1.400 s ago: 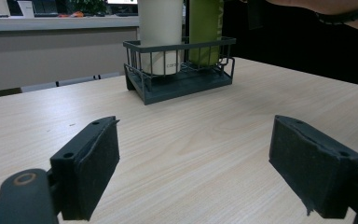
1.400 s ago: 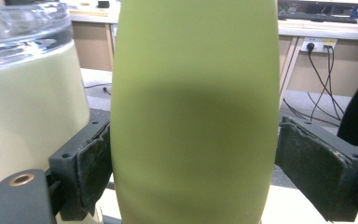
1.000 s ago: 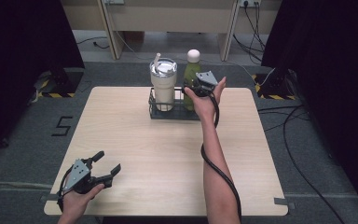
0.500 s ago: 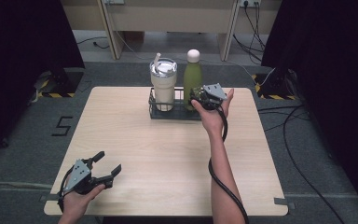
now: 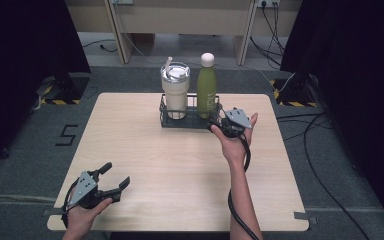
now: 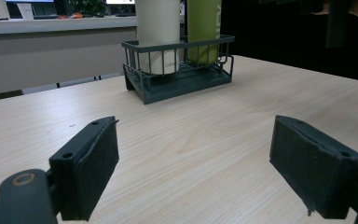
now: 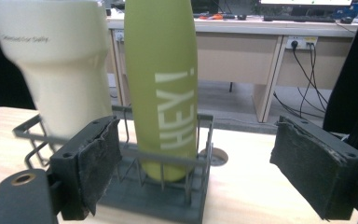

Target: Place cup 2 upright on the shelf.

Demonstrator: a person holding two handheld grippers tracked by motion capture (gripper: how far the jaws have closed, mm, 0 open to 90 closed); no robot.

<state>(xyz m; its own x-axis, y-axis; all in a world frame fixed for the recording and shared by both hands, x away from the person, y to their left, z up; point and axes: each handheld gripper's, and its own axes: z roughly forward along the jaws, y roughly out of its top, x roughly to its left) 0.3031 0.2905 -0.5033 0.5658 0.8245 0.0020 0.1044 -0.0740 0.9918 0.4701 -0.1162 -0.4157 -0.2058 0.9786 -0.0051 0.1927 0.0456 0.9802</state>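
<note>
Left gripper point(image 5: 114, 180) idles wide at 7 o'clock near the table point(image 5: 180, 165) edge. Right gripper point(image 5: 215, 122), jaws apart and just narrowing, nothing between them, sits at the rack's point(image 5: 166, 120) right end, 1 o'clock. Risk: a pad clips the wire rim, dragging the rack, tipping the bottle point(image 5: 206, 87) into the tumbler point(image 5: 175, 90).

Table point(image 5: 180, 170): light wood-grain top, rectangular, standing on grey carpet floor point(image 5: 330, 165). One item sits directly on the top: a dark wire rack point(image 5: 187, 119), at the far edge, roughly centred. Rack base flat on the wood, low railing all round. Small round hole point(image 7: 218, 157) in the top just beside the rack's right end, seen in the right gripper view. On the floor left of the table, a dark mark shaped like "5" point(image 5: 66, 135). Black cables point(image 5: 325, 180) trail across the floor on the right.
</note>
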